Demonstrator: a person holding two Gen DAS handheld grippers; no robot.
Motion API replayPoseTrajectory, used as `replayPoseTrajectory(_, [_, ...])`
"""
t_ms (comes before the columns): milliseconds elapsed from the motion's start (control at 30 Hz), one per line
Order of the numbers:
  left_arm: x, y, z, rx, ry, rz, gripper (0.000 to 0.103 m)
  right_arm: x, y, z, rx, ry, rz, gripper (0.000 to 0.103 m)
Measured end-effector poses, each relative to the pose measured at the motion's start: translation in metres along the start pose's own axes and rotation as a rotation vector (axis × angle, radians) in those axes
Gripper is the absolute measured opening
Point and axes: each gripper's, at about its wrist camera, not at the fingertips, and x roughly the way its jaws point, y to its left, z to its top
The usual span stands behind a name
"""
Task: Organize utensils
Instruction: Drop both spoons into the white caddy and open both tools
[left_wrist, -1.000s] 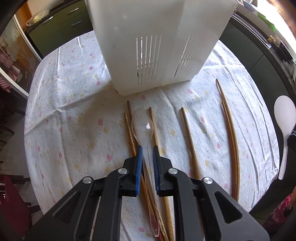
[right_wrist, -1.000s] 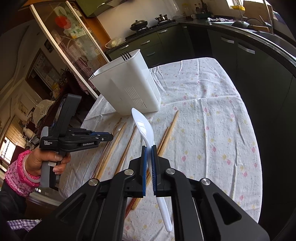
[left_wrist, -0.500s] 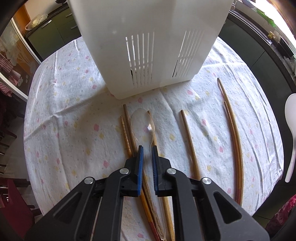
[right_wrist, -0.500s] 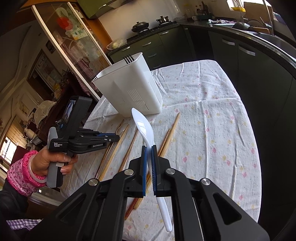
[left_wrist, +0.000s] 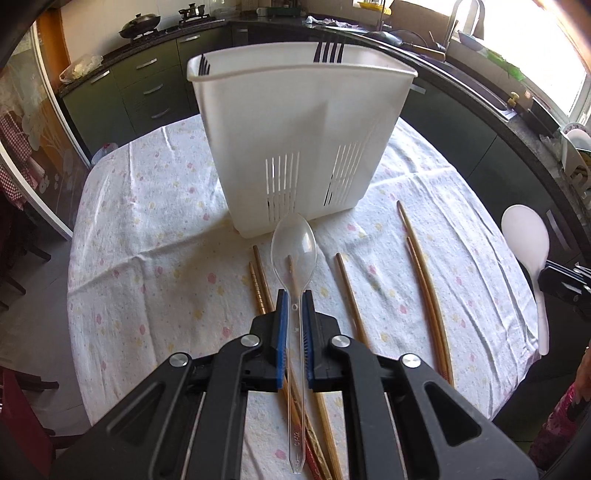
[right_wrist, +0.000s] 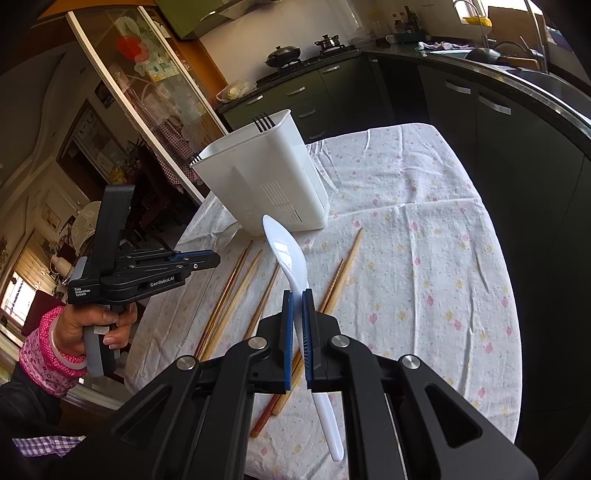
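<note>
The left gripper (left_wrist: 294, 300) has its blue-padded jaws closed on the thin neck of a clear plastic spoon (left_wrist: 294, 243), and the spoon is lifted above the table, its bowl toward 12 o'clock and its handle running back between the fingers toward 6 o'clock. Straight ahead, at 12 o'clock from this gripper, the white utensil holder (left_wrist: 295, 147) stands upright on the flowered tablecloth (left_wrist: 147, 266), with slots low in its wall and dark fork tines (left_wrist: 328, 53) showing above its rim. Several wooden chopsticks (left_wrist: 424, 277) lie flat on the cloth, under the clear spoon and out toward 3 o'clock. The right gripper (right_wrist: 297, 297) pinches a white rice spoon (right_wrist: 286, 251) at its neck; the broad bowl points toward 11 o'clock, at the holder, and the handle hangs down toward 6 o'clock. This spoon also is in the air, over the chopsticks. In the right wrist view the left hand (right_wrist: 94, 325), in a pink sleeve, holds its gripper at 9 o'clock, beside the table edge.
</note>
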Motion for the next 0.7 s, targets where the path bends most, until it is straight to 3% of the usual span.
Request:
replayPoseTrajectory(300, [-0.076,-0.002,0.006,-0.008,-0.218,-0.051,0.008,-0.007,0.007,0.002,-0.016,-0.019,0.010,0.006])
replayPoseTrajectory(500, [-0.126,0.002,0.051,-0.042,-0.439,-0.084,0.008,-0.011,0.008,0.004,-0.022,-0.032,0.021,0.006])
replayPoseTrajectory(700, [-0.136,0.013,0.100,-0.112,-0.704,-0.095,0.008,-0.017,0.005,0.004,-0.009,-0.051,0.029,0.006])
